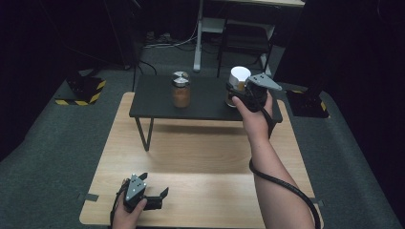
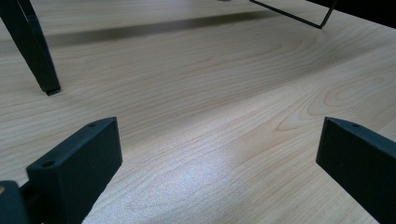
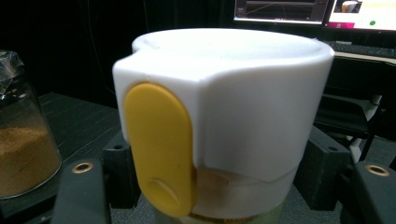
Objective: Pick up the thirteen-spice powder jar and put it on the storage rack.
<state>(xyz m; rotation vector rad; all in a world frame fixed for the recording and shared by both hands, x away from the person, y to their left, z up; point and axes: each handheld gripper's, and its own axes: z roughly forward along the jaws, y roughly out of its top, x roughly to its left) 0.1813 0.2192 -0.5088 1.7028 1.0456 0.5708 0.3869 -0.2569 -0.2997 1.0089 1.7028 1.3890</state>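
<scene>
A jar with a tall white lid (image 1: pixel 239 75) and a yellow flip tab (image 3: pixel 159 149) stands at the right end of a low black stand (image 1: pixel 157 102). My right gripper (image 1: pixel 235 98) is shut on this jar just below the lid, one black jaw on each side; in the right gripper view the white-lidded jar (image 3: pixel 243 102) sits close between them. A second glass jar (image 1: pixel 181 90) of brown powder, with a silvery top, stands near the stand's middle. My left gripper (image 1: pixel 155 185) rests low over the wooden table near its front left, open with nothing between its jaws.
The black stand sits on thin legs (image 2: pixel 39 56) across the far part of the light wooden table (image 1: pixel 200 157). The powder jar (image 3: pixel 23 149) stands left of the held jar. Grey carpet surrounds the table, with desk legs and a chair behind.
</scene>
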